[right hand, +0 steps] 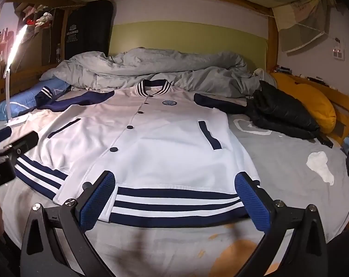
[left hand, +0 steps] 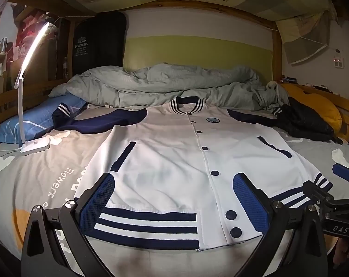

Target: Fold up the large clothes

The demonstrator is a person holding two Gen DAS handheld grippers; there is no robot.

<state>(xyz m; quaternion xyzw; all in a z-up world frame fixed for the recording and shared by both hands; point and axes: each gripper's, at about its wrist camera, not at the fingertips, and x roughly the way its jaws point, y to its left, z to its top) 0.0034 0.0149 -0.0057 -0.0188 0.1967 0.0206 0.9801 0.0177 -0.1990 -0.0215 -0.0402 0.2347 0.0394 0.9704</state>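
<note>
A white varsity jacket (left hand: 174, 157) with navy sleeves, navy buttons and a striped hem lies flat, front up, on the grey bed sheet (left hand: 43, 184); its collar points away from me. My left gripper (left hand: 176, 203) hovers open over the hem's left half, blue pads wide apart and nothing between them. In the right wrist view the same jacket (right hand: 151, 143) fills the middle. My right gripper (right hand: 176, 198) is open above the hem's right half, empty. Each gripper shows at the edge of the other's view: the right gripper (left hand: 338, 194) and the left gripper (right hand: 6, 147).
A lit white desk lamp (left hand: 29, 106) stands on the sheet at the left beside a blue pillow (left hand: 26, 124). A crumpled grey duvet (left hand: 165, 85) lies past the collar. A black garment (right hand: 282, 113) and a yellow cushion (right hand: 312, 101) sit at the right. Wooden bed rails border both sides.
</note>
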